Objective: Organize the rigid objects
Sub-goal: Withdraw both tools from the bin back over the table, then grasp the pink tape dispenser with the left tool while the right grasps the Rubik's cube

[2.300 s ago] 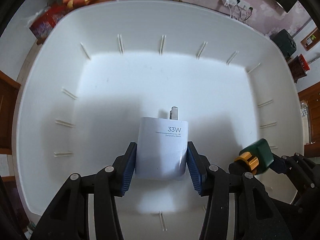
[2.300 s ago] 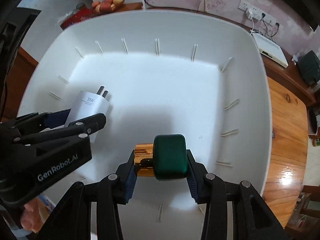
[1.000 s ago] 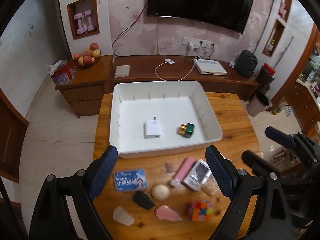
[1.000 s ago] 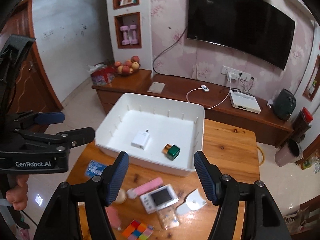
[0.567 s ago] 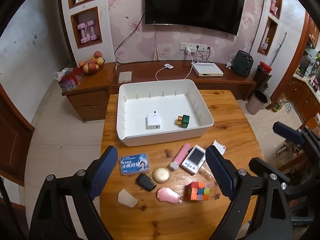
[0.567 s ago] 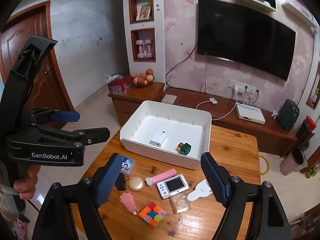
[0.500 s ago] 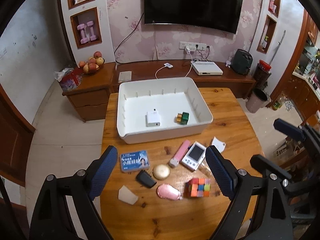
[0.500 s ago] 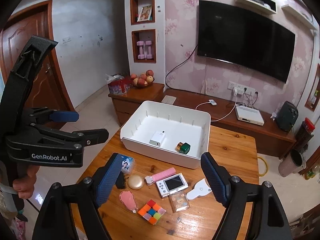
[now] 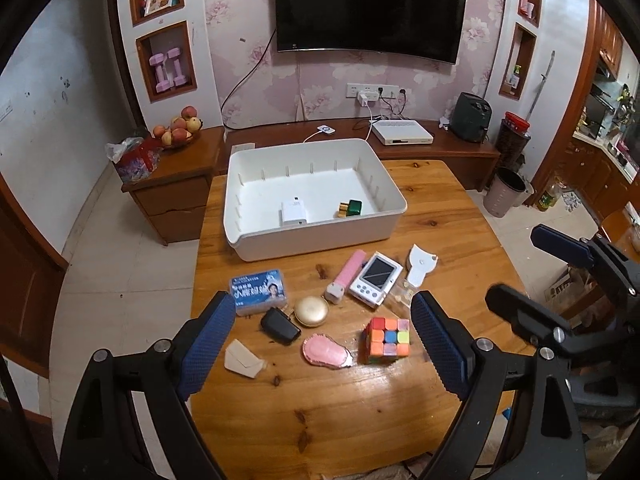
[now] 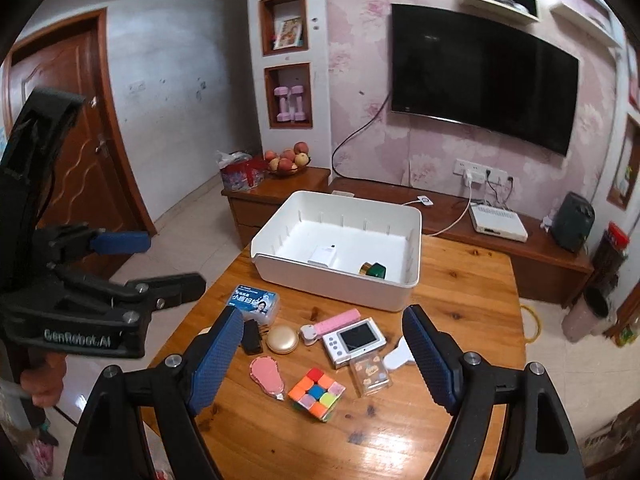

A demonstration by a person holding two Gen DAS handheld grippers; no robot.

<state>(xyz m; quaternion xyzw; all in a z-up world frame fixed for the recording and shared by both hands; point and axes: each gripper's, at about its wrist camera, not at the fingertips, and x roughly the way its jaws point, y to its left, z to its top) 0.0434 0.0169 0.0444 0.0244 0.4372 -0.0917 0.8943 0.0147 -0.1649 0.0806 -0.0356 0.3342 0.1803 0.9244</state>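
1. Your left tool (image 9: pixel 322 350): jaws wide, empty.
2. Your right tool (image 10: pixel 322 358): jaws just widened, nothing between them.
3. White bin (image 9: pixel 384 184): on the table (image 9: pixel 340 420), ahead of both tools; holds white charger (image 9: pixel 294 213) and green bottle (image 9: pixel 351 208).
4. Colour cube (image 9: pixel 387 339): table, between your left tool's fingers.

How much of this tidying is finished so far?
Two items lie in the white bin: the white charger and green bottle. Left gripper and right gripper are open and empty. The cube, gold compact and the rest remain on the table.
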